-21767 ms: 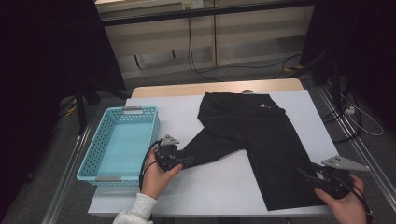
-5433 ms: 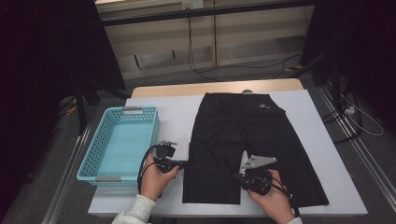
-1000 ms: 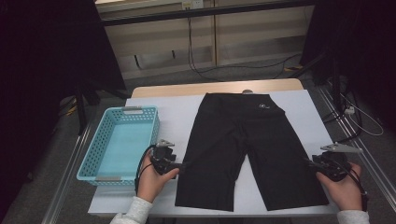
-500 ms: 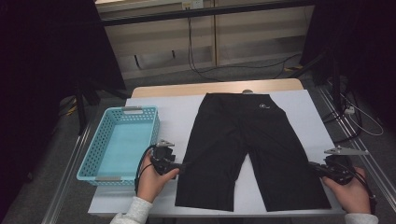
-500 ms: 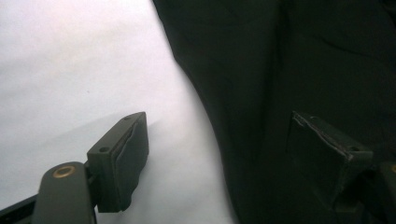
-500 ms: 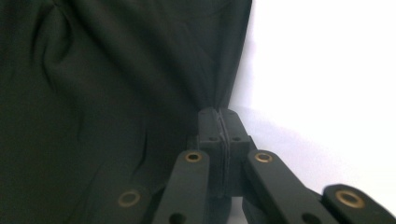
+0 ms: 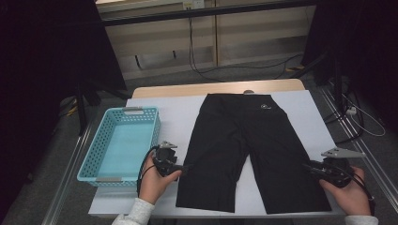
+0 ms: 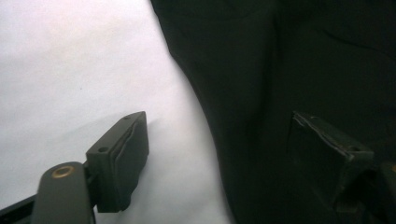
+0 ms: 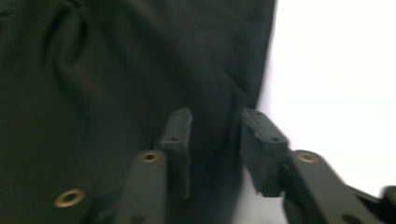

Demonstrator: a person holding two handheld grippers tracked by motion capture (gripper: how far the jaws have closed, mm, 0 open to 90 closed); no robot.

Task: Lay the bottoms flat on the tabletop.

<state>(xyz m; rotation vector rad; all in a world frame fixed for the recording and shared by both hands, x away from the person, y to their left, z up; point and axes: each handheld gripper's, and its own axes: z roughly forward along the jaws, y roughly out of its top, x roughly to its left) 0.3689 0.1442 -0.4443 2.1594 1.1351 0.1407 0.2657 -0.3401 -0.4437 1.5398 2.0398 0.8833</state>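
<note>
While the black shorts (image 7: pixel 253 154) lie spread flat on the white table (image 7: pixel 173 110), waistband at the far side and both legs pointing toward the person, the two tongs sit at the outer edges of the legs, so this reads as the end of the smoothing-out and the start of a fold. Over on the left, the left gripper (image 7: pixel 184 167) rests at the outer edge of the near leg with its jaws spread wide, one over bare table and one over the cloth, pinching nothing. Across the way, the right gripper (image 7: pixel 310 167) is at the other leg's outer edge; its jaws have just been opening and now stand a little apart over the hem (image 9: pixel 252 100), with no cloth visibly pinched. A blue basket (image 7: pixel 123 143) waits empty beside the left hand (image 7: pixel 155 180). Next, I'd judge, each gripper must slide a jaw under its edge and close on the fabric before lifting to fold.
</note>
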